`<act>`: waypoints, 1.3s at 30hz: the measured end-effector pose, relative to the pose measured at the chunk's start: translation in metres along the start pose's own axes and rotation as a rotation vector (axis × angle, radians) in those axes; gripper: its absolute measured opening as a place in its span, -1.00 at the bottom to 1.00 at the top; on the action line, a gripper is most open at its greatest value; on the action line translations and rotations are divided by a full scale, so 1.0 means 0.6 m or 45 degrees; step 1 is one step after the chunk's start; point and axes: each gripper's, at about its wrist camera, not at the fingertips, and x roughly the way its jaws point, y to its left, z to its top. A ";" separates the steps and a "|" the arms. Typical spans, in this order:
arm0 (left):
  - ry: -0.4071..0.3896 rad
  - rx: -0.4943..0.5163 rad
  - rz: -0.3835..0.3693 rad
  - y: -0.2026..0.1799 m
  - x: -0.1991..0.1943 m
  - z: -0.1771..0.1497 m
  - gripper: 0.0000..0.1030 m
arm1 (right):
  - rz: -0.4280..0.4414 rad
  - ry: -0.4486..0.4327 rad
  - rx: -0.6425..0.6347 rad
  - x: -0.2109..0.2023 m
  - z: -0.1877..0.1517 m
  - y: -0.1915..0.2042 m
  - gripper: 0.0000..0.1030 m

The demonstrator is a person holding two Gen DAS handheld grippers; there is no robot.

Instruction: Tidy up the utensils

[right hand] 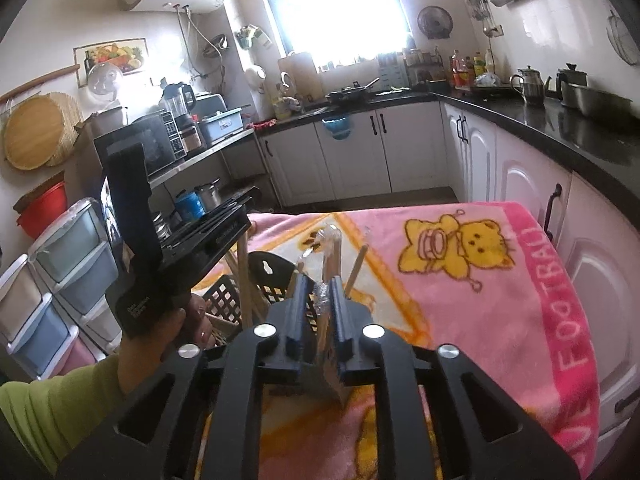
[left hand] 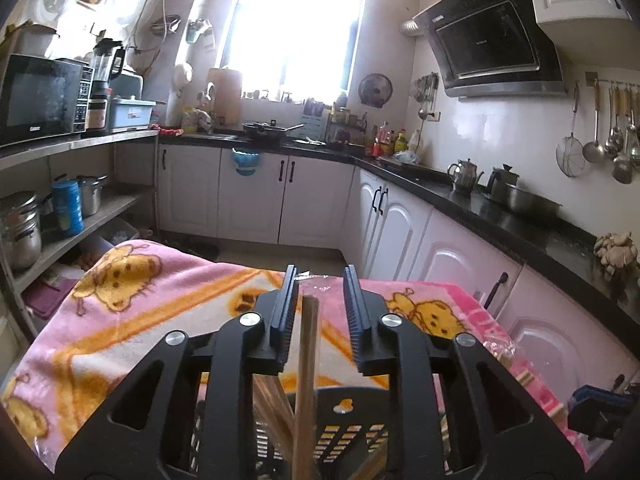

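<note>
A black slotted utensil holder (left hand: 348,420) stands on a pink cartoon blanket (left hand: 132,320) and holds several wooden chopsticks (left hand: 306,380). My left gripper (left hand: 320,276) is open just above the holder, with one chopstick standing loose between its jaws. The holder (right hand: 268,276) also shows in the right wrist view, left of centre. My right gripper (right hand: 319,282) is shut on a plastic-wrapped bundle of chopsticks (right hand: 330,264), held upright beside the holder. The left gripper (right hand: 176,248) is seen from the side, held in a hand.
White cabinets and a black countertop (left hand: 500,216) run along the right and back, with kettles (left hand: 464,176) and a steel bowl. A metal shelf (left hand: 80,144) with a microwave and pots stands at the left. Plastic drawers (right hand: 60,280) stand at the far left.
</note>
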 end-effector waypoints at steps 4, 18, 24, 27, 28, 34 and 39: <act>0.013 0.001 -0.011 -0.001 -0.009 -0.004 -0.58 | -0.008 -0.006 0.001 -0.013 -0.003 -0.001 -0.62; 0.058 -0.010 -0.052 -0.001 -0.050 -0.011 -0.16 | -0.037 0.000 -0.004 -0.053 -0.028 0.002 -0.34; 0.064 0.013 -0.078 0.000 -0.080 -0.015 0.20 | -0.053 -0.003 -0.018 -0.070 -0.042 0.010 -0.09; 0.076 0.014 -0.096 0.000 -0.097 -0.019 0.41 | -0.055 -0.007 -0.018 -0.076 -0.046 0.012 -0.02; 0.078 0.020 -0.097 0.000 -0.105 -0.021 0.48 | -0.056 -0.009 -0.019 -0.079 -0.048 0.014 0.02; 0.114 0.038 -0.113 0.004 -0.147 -0.046 0.68 | -0.076 -0.008 -0.033 -0.098 -0.067 0.025 0.18; 0.134 0.048 -0.125 0.014 -0.184 -0.068 0.77 | -0.086 -0.004 -0.036 -0.106 -0.088 0.035 0.31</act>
